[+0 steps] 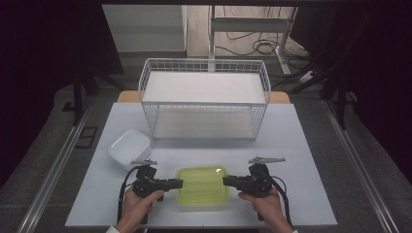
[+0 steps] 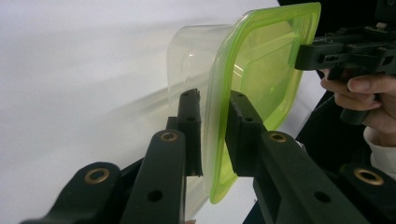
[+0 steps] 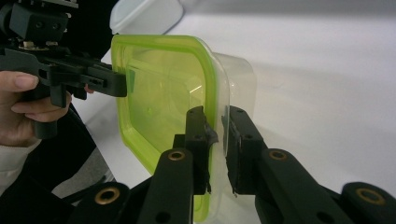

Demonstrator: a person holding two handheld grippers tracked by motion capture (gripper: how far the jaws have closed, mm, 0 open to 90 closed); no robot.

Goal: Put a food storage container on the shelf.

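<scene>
High view: a clear box with a green lid [image 1: 202, 187] sits near the near edge of the grey table [image 1: 301, 145], about midway across. The left gripper [image 1: 179, 183] comes at it from the left and the right gripper [image 1: 226, 181] from the right, each held in one of the person's hands, jaws pointing inward at the lid's side edges. Far of the box stands a white wire basket [image 1: 204, 99], and a white tub [image 1: 129, 146] lies to the far left of the box, near the left gripper.

Left gripper view: its two black jaws stand narrowly apart with the lid's rim [image 2: 219, 140] between them; one pad lies on the green top, the other below the rim against the clear wall. The gap is all but taken up by the rim, so this reads as a grip on the lid's edge. The right gripper [image 2: 301, 56] meets the opposite edge at the far side.

Right gripper view: the same holds here, with its jaws close together across the rim [image 3: 215, 135] where lid meets clear box, pads pressing from both sides. The left gripper [image 3: 122, 84] clamps the far edge, and the white tub [image 3: 144, 14] shows beyond it.
</scene>
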